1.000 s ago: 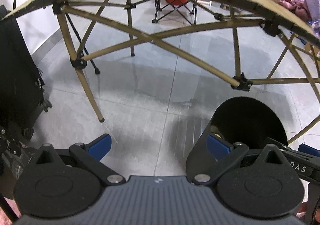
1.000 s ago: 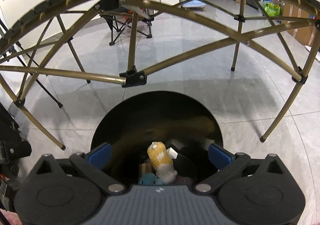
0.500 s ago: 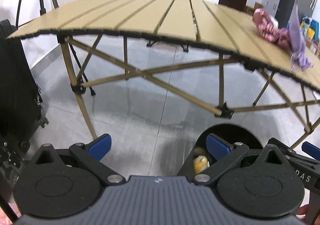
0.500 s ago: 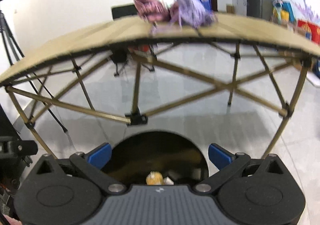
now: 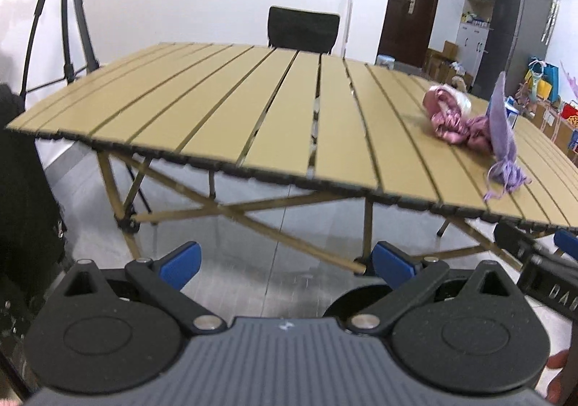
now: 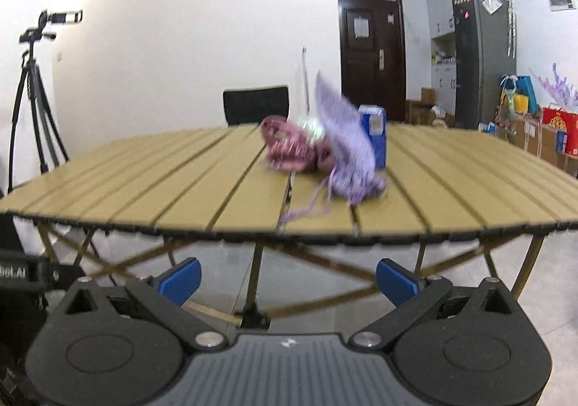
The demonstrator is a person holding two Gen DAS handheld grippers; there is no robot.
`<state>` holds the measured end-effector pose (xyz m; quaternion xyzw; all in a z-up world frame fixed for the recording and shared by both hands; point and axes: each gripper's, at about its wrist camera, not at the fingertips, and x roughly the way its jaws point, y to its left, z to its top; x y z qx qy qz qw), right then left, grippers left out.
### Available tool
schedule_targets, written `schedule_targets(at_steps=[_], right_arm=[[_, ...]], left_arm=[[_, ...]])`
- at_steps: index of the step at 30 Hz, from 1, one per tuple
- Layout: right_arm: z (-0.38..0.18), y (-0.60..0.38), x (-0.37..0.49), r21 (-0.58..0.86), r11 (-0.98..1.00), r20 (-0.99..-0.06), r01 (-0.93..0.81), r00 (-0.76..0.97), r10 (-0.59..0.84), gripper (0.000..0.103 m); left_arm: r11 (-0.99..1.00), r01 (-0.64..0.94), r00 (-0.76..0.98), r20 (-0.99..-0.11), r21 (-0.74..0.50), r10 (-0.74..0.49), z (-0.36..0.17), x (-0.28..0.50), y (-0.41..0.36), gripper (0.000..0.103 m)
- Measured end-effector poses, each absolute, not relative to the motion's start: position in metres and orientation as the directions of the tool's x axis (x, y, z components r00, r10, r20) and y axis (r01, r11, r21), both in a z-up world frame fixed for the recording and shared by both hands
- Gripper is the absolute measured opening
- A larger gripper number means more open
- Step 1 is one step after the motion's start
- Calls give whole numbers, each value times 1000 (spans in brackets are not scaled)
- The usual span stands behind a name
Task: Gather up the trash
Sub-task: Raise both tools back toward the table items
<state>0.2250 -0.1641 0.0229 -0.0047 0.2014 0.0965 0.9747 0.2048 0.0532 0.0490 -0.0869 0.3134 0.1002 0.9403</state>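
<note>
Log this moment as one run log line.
left gripper open, empty | right gripper open, empty | pink wrapper, purple bag on table

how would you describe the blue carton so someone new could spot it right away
Find the slatted tan folding table. Near its middle lies a heap of trash: a crumpled pink wrapper and a pale purple fringed piece. The blue carton stands upright just behind the purple piece, the only boxy, hard-edged thing there.

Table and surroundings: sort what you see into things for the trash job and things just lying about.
For the job:
- pink crumpled wrapper
- purple fringed piece
- blue carton
- black bin, only its rim showing
- left gripper and right gripper, both open and empty

Just there:
- slatted table
- black chair
- tripod
- fridge
</note>
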Motion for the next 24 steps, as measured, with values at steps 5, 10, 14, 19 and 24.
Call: schedule_targets(at_steps=[5,10,14,19,24], right_arm=[[41,-178,246,56,979,-339,-195,919,202,103],[48,-183,269,64,978,-319,-201,924,211,103],[50,-180,287,25,987,-312,-157,937,157,103],[46,-183,313,48,986,-328,-160,930,166,103],[42,-184,339,35,990,-334,-138,932,142,97]], left_arm=[[969,-231,801,-583,-92,135,58,223,46,103],[977,-203,816,-563,-70,129,67,241,36,103],[983,-176,835,-538,-55,119,72,255,29,103],[986,-160,842,-528,-56,107,77,276,26,103],[985,-157,847,-522,-65,101,80,299,28,103]])
